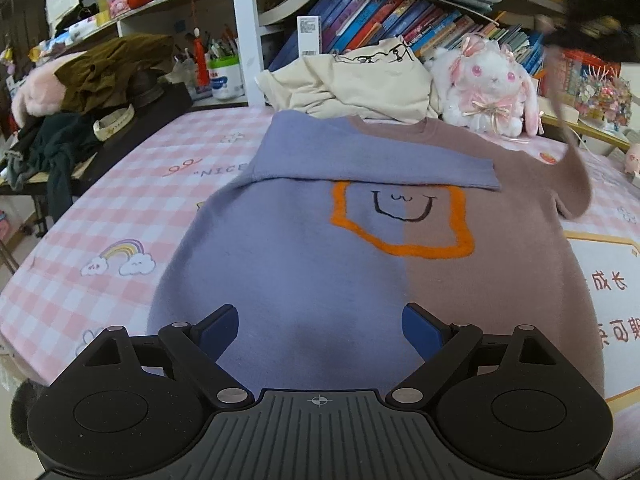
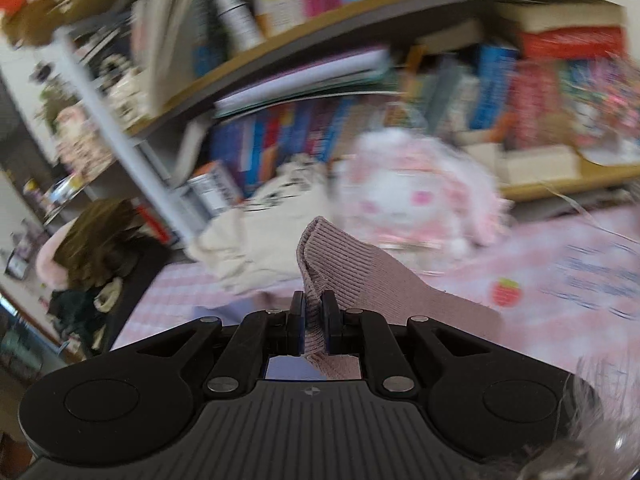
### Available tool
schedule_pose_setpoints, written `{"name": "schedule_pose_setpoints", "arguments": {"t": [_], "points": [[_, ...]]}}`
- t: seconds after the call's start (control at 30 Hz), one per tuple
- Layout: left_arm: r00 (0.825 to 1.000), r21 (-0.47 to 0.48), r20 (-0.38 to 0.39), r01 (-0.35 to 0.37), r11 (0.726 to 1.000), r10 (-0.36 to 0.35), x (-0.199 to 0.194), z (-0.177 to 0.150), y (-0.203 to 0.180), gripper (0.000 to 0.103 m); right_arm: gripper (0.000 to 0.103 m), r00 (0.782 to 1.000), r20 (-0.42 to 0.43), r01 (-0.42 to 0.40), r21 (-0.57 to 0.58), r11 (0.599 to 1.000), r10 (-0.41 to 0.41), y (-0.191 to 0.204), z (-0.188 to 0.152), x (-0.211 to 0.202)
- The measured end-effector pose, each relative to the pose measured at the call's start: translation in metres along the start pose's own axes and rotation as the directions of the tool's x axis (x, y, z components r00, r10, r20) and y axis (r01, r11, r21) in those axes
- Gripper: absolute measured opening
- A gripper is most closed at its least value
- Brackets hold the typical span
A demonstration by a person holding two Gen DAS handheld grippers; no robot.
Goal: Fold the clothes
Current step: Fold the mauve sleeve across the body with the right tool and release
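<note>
A half-blue, half-mauve sweater [image 1: 360, 264] with an orange outline and a smile lies flat on the pink checked bed. Its blue sleeve [image 1: 360, 160] is folded across the chest. My left gripper [image 1: 320, 324] is open and empty, low over the sweater's hem. My right gripper [image 2: 313, 308] is shut on the ribbed cuff of the mauve sleeve [image 2: 340, 272] and holds it lifted above the bed. In the left wrist view the mauve sleeve [image 1: 576, 176] rises at the right toward a dark blurred shape at the top right.
A cream garment [image 1: 360, 84] and a white plush rabbit [image 1: 488, 84] lie behind the sweater against the bookshelves. A dark table [image 1: 132, 128] with piled clothes stands at the left. A printed card [image 1: 608, 300] lies on the bed at the right.
</note>
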State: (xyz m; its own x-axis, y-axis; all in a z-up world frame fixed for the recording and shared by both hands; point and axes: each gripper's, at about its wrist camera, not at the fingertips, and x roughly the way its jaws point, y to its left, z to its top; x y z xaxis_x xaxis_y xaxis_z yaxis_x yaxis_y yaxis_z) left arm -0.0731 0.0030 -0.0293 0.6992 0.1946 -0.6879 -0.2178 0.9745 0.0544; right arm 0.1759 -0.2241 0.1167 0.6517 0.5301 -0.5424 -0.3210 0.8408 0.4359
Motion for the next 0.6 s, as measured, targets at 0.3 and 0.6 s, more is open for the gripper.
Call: {"name": "schedule_pose_setpoints", "arguments": {"t": [0.3,0.6], "points": [[1.000,0.078,0.015,-0.005,0.997,0.004,-0.003,0.001,0.031,0.091,0.008,0.996,-0.059,-0.072,-0.102,0.992,0.066,0.099,-0.016,0.084],[1.000,0.134,0.004,-0.026,0.991,0.026,-0.008,-0.008,0.057,0.091,0.008,0.987,-0.156,-0.064,-0.116,0.991,0.045,0.134,-0.050,0.155]]}}
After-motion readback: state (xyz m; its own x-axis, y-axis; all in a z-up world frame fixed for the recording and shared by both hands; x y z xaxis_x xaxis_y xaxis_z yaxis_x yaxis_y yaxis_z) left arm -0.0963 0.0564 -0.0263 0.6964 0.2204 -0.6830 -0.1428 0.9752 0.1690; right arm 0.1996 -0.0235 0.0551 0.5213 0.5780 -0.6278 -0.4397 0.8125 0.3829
